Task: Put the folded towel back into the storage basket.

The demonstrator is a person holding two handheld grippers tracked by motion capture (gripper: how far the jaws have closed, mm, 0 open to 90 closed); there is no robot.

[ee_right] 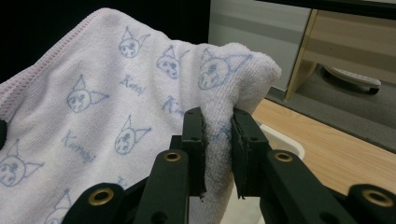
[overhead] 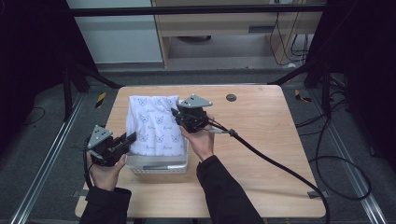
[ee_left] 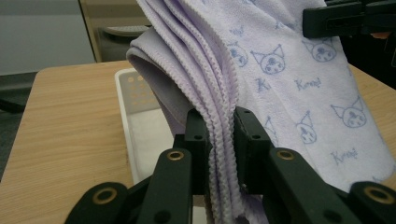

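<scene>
A folded white towel (overhead: 154, 123) printed with small blue cat-like faces hangs stretched between my two grippers over a white plastic basket (overhead: 159, 164) on the wooden table. My left gripper (overhead: 130, 138) is shut on the towel's layered hem (ee_left: 219, 135) at its near left corner. My right gripper (overhead: 176, 114) is shut on the folded corner (ee_right: 219, 133) at the towel's right side. In the left gripper view the towel (ee_left: 289, 79) drapes above the perforated basket wall (ee_left: 135, 93), and the right gripper's black jaws reach in at the upper right.
The wooden table (overhead: 261, 140) has a round grommet hole (overhead: 231, 97) near its far edge. A thick black cable (overhead: 280, 165) trails from the right gripper across the table's right side. Dark frame bars and floor cables surround the table.
</scene>
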